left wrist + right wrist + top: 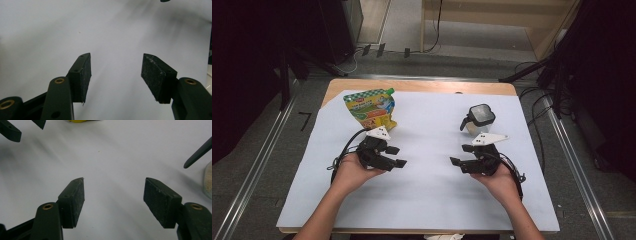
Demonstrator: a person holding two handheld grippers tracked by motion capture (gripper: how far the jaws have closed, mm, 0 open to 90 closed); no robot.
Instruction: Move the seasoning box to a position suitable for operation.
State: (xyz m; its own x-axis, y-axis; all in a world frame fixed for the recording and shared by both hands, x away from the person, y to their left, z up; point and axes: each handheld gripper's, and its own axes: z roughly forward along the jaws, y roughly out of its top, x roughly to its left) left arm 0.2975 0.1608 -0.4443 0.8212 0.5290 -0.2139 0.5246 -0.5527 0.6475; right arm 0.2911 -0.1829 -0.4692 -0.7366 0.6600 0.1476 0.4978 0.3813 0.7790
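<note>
Both my grippers wait open over the white sheet.

My left gripper (396, 156) and right gripper (460, 154) stand with jaws wide apart, gripping nothing, tips facing each other. The pouch (371, 108) lies just beyond my left jaws, its print too small to read; the jar (478, 119) stands just beyond my right.

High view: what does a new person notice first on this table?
First the colourful pouch, green and yellow, at the far left of the white sheet. Opposite, at the far right, stands a glass jug with a dark lid. Nearer, the left gripper and right gripper face each other, jaws open and empty.
</note>
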